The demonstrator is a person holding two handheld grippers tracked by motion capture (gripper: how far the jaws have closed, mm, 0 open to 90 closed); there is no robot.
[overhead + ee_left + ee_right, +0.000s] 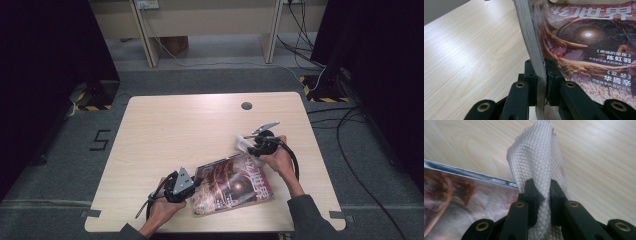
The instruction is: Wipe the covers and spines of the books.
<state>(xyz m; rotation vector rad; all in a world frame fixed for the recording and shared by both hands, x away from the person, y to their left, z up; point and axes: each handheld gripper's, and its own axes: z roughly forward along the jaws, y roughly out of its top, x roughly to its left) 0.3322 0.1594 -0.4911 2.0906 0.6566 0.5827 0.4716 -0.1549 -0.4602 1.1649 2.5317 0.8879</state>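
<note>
Left hand-held gripper (541, 82) clamps the glossy magazine's (232, 184) spine edge near the desk's (165, 125) front edge; right hand-held gripper (541, 192) pinches the white waffle-textured cloth (536, 162). Wipe the cover flat, keeping your left clamp steady.

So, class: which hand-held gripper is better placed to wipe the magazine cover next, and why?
The right hand-held gripper: it already grips the white cloth beside the magazine. The left hand-held gripper is clamped on the magazine's edge, steadying it.
</note>
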